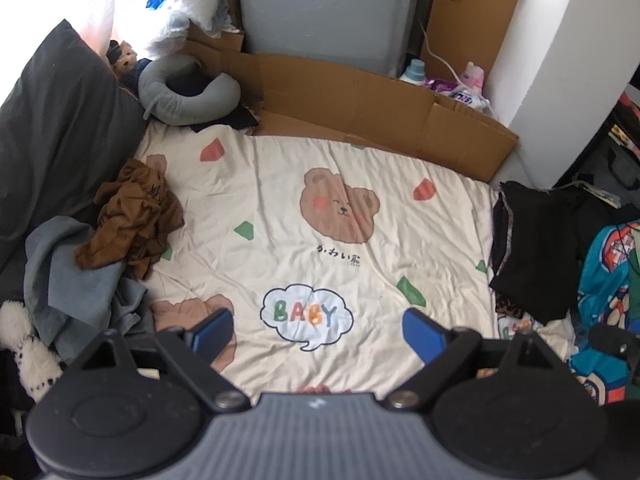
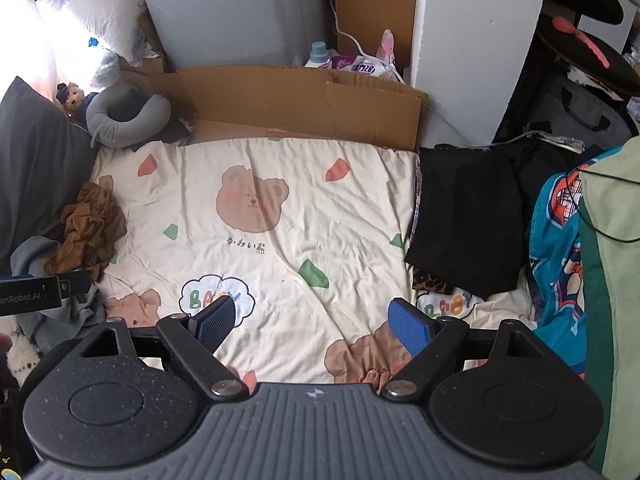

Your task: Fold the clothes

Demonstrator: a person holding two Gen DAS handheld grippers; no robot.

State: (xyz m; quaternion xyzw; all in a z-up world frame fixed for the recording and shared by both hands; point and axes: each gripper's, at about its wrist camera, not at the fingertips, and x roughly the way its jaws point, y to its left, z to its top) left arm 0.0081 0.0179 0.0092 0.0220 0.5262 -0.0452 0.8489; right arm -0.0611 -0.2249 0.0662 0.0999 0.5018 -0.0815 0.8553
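- Left wrist view shows your left gripper (image 1: 318, 330) released, its blue-padded fingers (image 1: 422, 334) spread wide above the cream bedsheet (image 1: 320, 200) and holding nothing.
- Your right gripper (image 2: 310, 326) is likewise spread, empty, over the same sheet; the ribbed texture of its blue pads (image 2: 412, 330) reads clearly in the right wrist view.
- Both gripper bodies block the near edge of the bed, so you cannot see what lies directly beneath them. In the right wrist view something pinkish peeks out just above the housing, too cut off to identify.
- The clothes to fold sit at the sheet's edges. A crumpled brown garment (image 1: 132, 220) is heaped at the left side, soft and deeply creased, resting partly on a rumpled grey-blue garment (image 1: 68, 272) whose lower part runs behind your left gripper.
- At the right edge, a black garment (image 2: 464, 220) lies flat and smooth, looking folded, with a strip of leopard-print fabric (image 2: 432, 280) showing under its near corner. How many pieces are stacked there is unclear.
- The sheet is wrinkled cotton-like cloth printed with bear faces and a "BABY" cloud.
- Flattened brown cardboard (image 1: 360, 96) stands stiff along the far side, beside a grey U-shaped neck pillow (image 1: 180, 92).
- A black device (image 2: 36, 292) enters the right wrist view from the left, its lettering cut off by the frame.
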